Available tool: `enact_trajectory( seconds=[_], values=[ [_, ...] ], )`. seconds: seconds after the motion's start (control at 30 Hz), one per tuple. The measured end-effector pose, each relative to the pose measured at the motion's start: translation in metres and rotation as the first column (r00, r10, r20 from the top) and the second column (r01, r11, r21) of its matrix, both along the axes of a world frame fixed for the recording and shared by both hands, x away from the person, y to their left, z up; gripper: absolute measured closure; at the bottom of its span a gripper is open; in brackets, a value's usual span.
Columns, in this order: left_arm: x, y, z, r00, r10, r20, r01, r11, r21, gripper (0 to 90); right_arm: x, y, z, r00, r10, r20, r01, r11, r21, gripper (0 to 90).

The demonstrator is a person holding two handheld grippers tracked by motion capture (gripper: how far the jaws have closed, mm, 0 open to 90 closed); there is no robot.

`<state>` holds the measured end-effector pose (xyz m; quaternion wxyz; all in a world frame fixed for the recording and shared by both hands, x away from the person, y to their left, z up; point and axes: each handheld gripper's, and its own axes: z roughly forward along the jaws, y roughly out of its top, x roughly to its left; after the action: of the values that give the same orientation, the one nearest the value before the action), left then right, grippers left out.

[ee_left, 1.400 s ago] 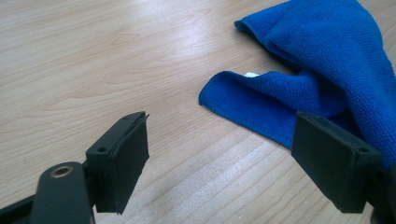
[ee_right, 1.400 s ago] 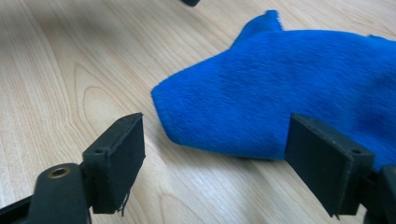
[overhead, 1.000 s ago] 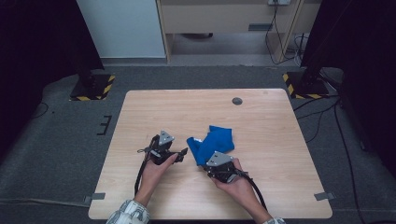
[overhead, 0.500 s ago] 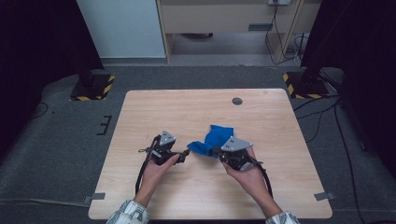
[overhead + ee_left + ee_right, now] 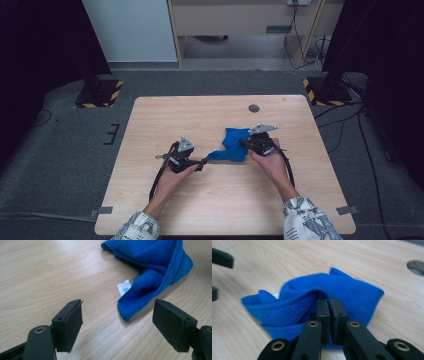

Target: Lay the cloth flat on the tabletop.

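Observation:
A crumpled blue cloth lies near the middle of the wooden table; a small white label sticks out of its edge. My right gripper is shut on the cloth's right side, its jaws pressed together with a fold of cloth pinched between them. To the cloth's left, my left gripper stands open with nothing between its fingers. In the left gripper view the nearest corner of the cloth reaches almost to the gap between the jaws.
A round dark hole sits in the tabletop behind the cloth, also visible as the hole in the right gripper view. Dark stands with yellow-black striped bases flank the table's far corners. Cables trail from both grippers.
My right gripper has moved from the cloth's near side out to the right and farther back, dragging the cloth that way and stretching it. The left gripper has barely moved.

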<state>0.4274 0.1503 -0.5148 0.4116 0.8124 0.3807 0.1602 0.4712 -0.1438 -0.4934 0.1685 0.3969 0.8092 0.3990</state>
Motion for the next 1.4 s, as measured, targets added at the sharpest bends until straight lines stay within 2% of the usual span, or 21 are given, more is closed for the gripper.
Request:
enact_trajectory(
  seconds=[0.23, 0.37, 0.5, 0.57, 0.73, 0.8, 0.9, 0.97, 1.03, 1.1, 1.2, 1.27, 1.33, 1.4],
  values=[
    [0.000, -0.010, -0.005, 0.9994, -0.035, -0.001, 0.035, 0.9994, 0.009, 22.0, 0.014, 0.001, -0.021, 0.9983, -0.014, -0.057, 0.011, 0.9984, -0.055, 85.8],
    [-0.002, -0.015, -0.007, 0.9988, -0.049, -0.004, 0.049, 0.9986, 0.017, 23.3, 0.014, 0.005, -0.028, 0.9972, -0.005, -0.075, -0.003, 0.9949, -0.101, 86.3],
    [-0.004, -0.020, -0.008, 0.9971, -0.073, -0.022, 0.073, 0.9972, 0.018, 24.8, 0.011, 0.006, -0.028, 0.9959, 0.002, -0.091, -0.012, 0.9937, -0.111, 87.0],
    [-0.005, -0.022, -0.009, 0.9953, -0.088, -0.040, 0.089, 0.9960, 0.011, 27.6, 0.008, 0.006, -0.028, 0.9953, 0.005, -0.096, -0.016, 0.9934, -0.113, 87.6],
    [-0.009, -0.023, -0.008, 0.9921, -0.119, -0.037, 0.120, 0.9924, 0.027, 37.7, -0.006, 0.007, -0.028, 0.9948, 0.044, -0.092, -0.054, 0.9924, -0.110, 87.8],
    [-0.012, -0.022, -0.008, 0.9892, -0.141, -0.040, 0.142, 0.9889, 0.042, 44.0, -0.014, 0.007, -0.028, 0.9935, 0.060, -0.097, -0.069, 0.9925, -0.100, 87.7],
    [-0.020, -0.021, -0.006, 0.9821, -0.183, -0.046, 0.185, 0.9821, 0.039, 50.1, -0.025, 0.008, -0.027, 0.9903, 0.083, -0.111, -0.094, 0.9910, -0.095, 87.6],
    [-0.027, -0.020, -0.003, 0.9783, -0.203, -0.042, 0.205, 0.9777, 0.048, 50.7, -0.031, 0.009, -0.027, 0.9872, 0.104, -0.121, -0.115, 0.9894, -0.089, 87.5],
    [-0.032, -0.018, 0.000, 0.9773, -0.209, -0.036, 0.210, 0.9774, 0.026, 51.1, -0.038, 0.010, -0.027, 0.9854, 0.122, -0.118, -0.133, 0.9869, -0.090, 86.4],
    [-0.035, -0.019, 0.001, 0.9743, -0.223, -0.034, 0.223, 0.9747, 0.013, 53.0, -0.043, 0.010, -0.027, 0.9880, 0.121, -0.095, -0.130, 0.9872, -0.092, 79.3],
    [-0.034, -0.023, -0.002, 0.9700, -0.239, -0.045, 0.240, 0.9704, 0.024, 53.8, -0.045, 0.007, -0.024, 0.9930, 0.098, -0.067, -0.102, 0.9924, -0.069, 64.6],
    [-0.035, -0.025, -0.004, 0.9647, -0.258, -0.053, 0.260, 0.9649, 0.038, 54.5, -0.049, 0.002, -0.018, 0.9960, 0.081, -0.037, -0.083, 0.9951, -0.053, 54.7],
    [-0.036, -0.026, -0.003, 0.9635, -0.263, -0.050, 0.265, 0.9634, 0.040, 56.1, -0.057, -0.004, -0.010, 0.9976, 0.069, 0.000, -0.069, 0.9969, -0.038, 48.6],
    [-0.036, -0.026, -0.002, 0.9645, -0.260, -0.046, 0.262, 0.9646, 0.034, 57.4, -0.062, -0.008, -0.004, 0.9973, 0.070, 0.023, -0.069, 0.9971, -0.031, 46.9]
  ],
)
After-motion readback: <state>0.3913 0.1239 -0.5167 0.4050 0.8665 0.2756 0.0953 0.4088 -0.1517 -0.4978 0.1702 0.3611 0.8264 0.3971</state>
